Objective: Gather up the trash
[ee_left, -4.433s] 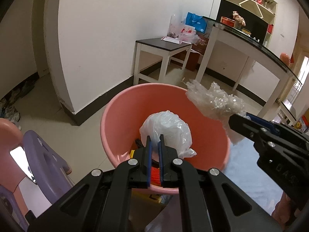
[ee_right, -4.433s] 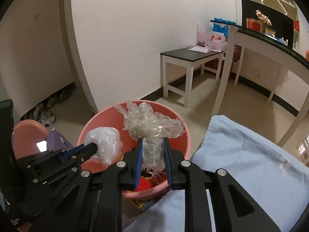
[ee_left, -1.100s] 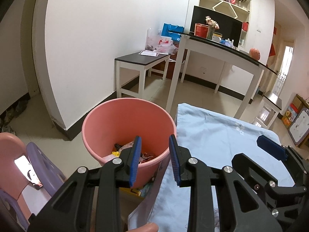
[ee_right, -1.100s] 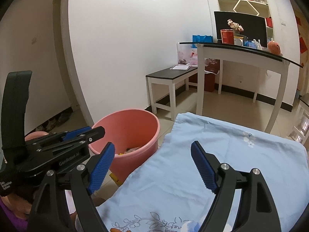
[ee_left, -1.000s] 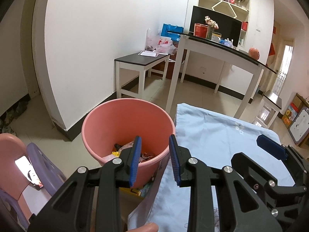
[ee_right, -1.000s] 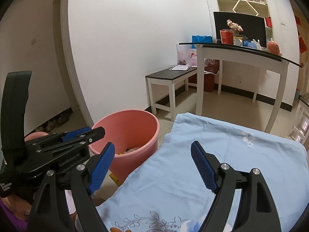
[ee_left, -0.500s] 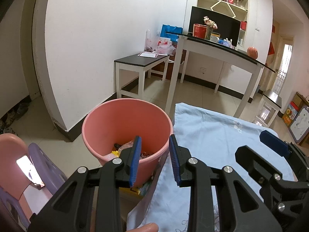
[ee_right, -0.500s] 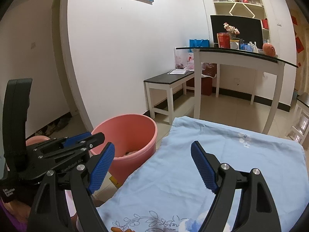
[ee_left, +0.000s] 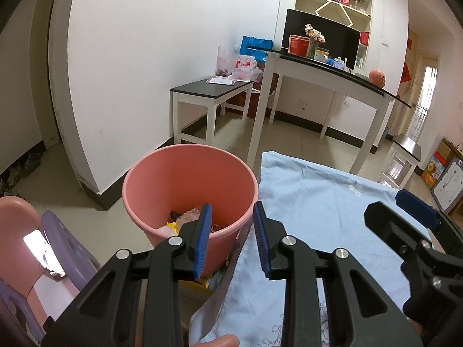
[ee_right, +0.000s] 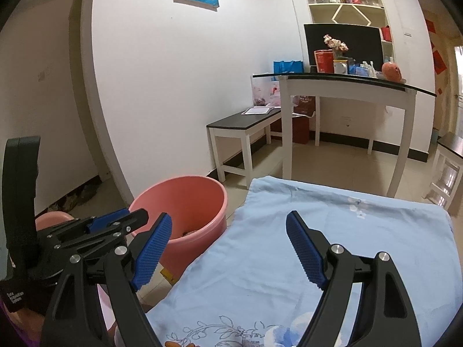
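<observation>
A pink trash bucket (ee_left: 162, 179) stands on the floor at the left edge of a table with a light blue cloth (ee_left: 318, 202). Crumpled plastic and wrappers (ee_left: 188, 217) lie at its bottom. My left gripper (ee_left: 231, 240) is open and empty, above the bucket's near rim. My right gripper (ee_right: 231, 248) is wide open and empty over the cloth (ee_right: 347, 231), right of the bucket (ee_right: 185, 202). The left gripper also shows in the right wrist view (ee_right: 95, 225). The right gripper shows in the left wrist view (ee_left: 413, 231).
A pink and purple child's chair (ee_left: 43, 248) stands left of the bucket. A low dark-topped bench (ee_left: 214, 92) and a tall white table (ee_left: 332, 72) with jars and flowers stand beyond. A white wall corner (ee_left: 78, 144) is behind the bucket.
Both grippers let go of the plastic trash, which now lies in the bucket, and pulled back and up. Over the last second they rose slightly more; both stay open.
</observation>
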{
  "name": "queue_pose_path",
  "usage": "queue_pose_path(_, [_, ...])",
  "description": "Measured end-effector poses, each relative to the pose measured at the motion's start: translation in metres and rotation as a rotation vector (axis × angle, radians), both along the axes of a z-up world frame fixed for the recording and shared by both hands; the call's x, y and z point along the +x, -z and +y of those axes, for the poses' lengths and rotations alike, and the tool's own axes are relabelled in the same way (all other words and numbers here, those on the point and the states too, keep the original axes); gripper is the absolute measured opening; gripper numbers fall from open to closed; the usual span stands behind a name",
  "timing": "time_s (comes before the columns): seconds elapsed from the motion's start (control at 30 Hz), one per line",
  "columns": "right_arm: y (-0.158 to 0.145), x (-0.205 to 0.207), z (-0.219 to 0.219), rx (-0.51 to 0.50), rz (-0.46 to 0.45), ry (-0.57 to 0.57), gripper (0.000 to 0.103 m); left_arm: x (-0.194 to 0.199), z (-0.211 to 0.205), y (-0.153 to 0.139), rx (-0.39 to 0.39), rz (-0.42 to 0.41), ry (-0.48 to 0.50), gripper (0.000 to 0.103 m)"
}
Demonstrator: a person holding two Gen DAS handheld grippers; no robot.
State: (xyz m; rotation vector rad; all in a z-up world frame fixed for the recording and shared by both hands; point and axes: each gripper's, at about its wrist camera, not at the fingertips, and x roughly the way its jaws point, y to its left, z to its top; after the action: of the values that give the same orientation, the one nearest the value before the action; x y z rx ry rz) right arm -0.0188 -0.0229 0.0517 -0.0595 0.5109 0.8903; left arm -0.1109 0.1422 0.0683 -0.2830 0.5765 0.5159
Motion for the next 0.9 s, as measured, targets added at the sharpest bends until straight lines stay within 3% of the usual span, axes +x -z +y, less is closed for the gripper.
queue_pose_path(0.9, [-0.009,0.0,-0.019,0.042,-0.01,0.062,0.08,-0.013,-0.011,-0.001,0.008,-0.015,-0.003,0.03])
